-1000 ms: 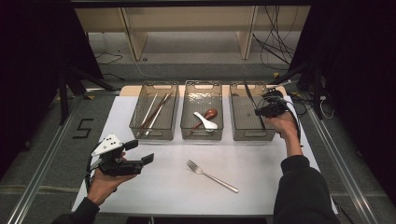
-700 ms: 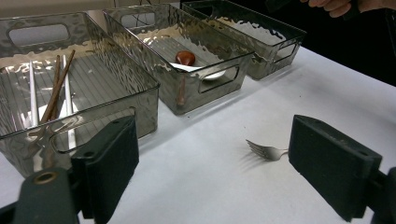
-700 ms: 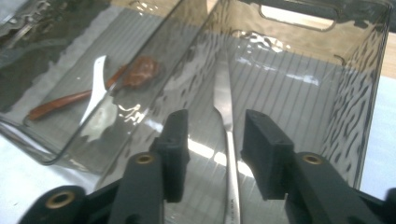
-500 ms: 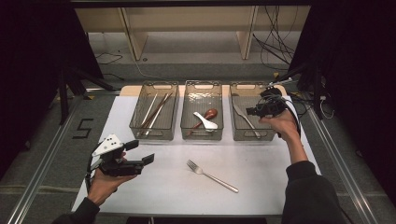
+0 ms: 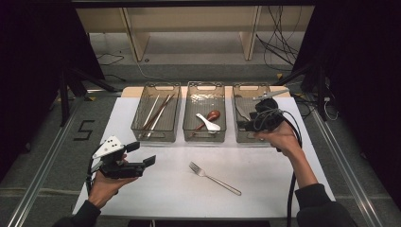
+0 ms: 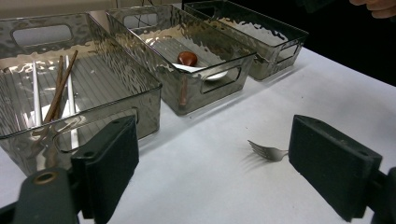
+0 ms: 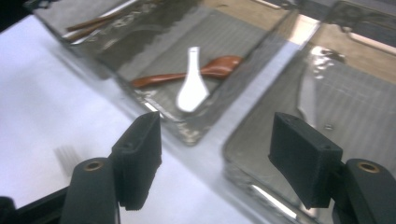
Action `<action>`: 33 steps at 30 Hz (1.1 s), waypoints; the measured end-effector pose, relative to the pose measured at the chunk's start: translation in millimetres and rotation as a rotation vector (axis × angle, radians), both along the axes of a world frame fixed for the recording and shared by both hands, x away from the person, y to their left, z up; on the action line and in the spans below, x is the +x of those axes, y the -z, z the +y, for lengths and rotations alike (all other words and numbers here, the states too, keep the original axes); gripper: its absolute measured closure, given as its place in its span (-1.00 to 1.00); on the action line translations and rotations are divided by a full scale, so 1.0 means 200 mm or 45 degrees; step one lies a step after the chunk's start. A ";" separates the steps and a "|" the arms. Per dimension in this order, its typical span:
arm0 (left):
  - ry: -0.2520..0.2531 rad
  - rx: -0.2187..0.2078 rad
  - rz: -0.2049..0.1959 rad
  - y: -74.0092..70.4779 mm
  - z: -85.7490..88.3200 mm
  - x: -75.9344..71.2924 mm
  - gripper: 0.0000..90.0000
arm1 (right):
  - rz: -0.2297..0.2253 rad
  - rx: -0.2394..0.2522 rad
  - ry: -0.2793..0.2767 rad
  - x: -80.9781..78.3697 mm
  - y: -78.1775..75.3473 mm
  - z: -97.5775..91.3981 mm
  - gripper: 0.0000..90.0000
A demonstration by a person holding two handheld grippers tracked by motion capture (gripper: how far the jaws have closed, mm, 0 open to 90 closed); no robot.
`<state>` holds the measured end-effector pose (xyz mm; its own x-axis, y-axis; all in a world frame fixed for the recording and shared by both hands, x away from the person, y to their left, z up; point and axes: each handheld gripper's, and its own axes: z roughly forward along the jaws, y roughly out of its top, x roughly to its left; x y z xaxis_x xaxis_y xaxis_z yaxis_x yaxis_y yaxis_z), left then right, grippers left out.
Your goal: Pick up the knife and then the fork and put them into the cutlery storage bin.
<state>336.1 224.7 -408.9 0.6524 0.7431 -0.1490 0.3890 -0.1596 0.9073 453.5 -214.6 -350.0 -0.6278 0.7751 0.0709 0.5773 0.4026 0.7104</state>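
The left tongs (image 5: pixel 142 153) hover over the near left part of the bench (image 5: pixel 165 189), held in the person's left hand (image 5: pixel 106 182). Their jaws stand wide apart with nothing between them, as the left gripper view shows, and they touch nothing. The right tongs (image 5: pixel 246 124) sit above the near edge of the right bin (image 5: pixel 239 137), gripped by the right hand (image 5: pixel 279 138). In the right gripper view their jaws are also spread wide and empty, one over the gap between the bins, the other over the right bin's floor.

A metal fork (image 5: pixel 214 178) lies flat on the white bench, between the two hands and nearer than the bins, its tines pointing far-left and its handle running near-right. It is apart from both tongs.

Three clear bins stand in a row at the far side. The left bin (image 5: pixel 137 126) holds chopsticks (image 5: pixel 158 111) lying lengthwise. The middle bin (image 5: pixel 204 138) holds a white spoon (image 5: pixel 208 124) crossing a brown wooden spoon (image 5: pixel 210 116). The right bin holds a grey utensil (image 5: pixel 243 111), partly hidden by the right tongs.
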 end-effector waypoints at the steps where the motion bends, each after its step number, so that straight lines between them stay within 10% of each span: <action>1: 0.000 -0.001 0.000 0.00 0.00 0.00 -0.65 | -0.002 0.000 -0.005 -0.01 0.00 0.01 -0.24; 19: -0.004 -0.009 -0.006 0.00 0.00 0.00 -0.65 | 0.011 -0.043 -0.111 -0.14 0.03 0.13 -0.29; 33: -0.001 -0.010 -0.007 0.00 0.01 0.00 -0.65 | 0.150 -0.167 -0.327 -0.24 0.19 0.37 -0.23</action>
<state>335.2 226.4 -408.6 0.6525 0.7426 -0.1511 0.3843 -0.1524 0.9105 404.6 -141.4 -388.7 -0.7980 0.5993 0.0643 0.5197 0.6301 0.5770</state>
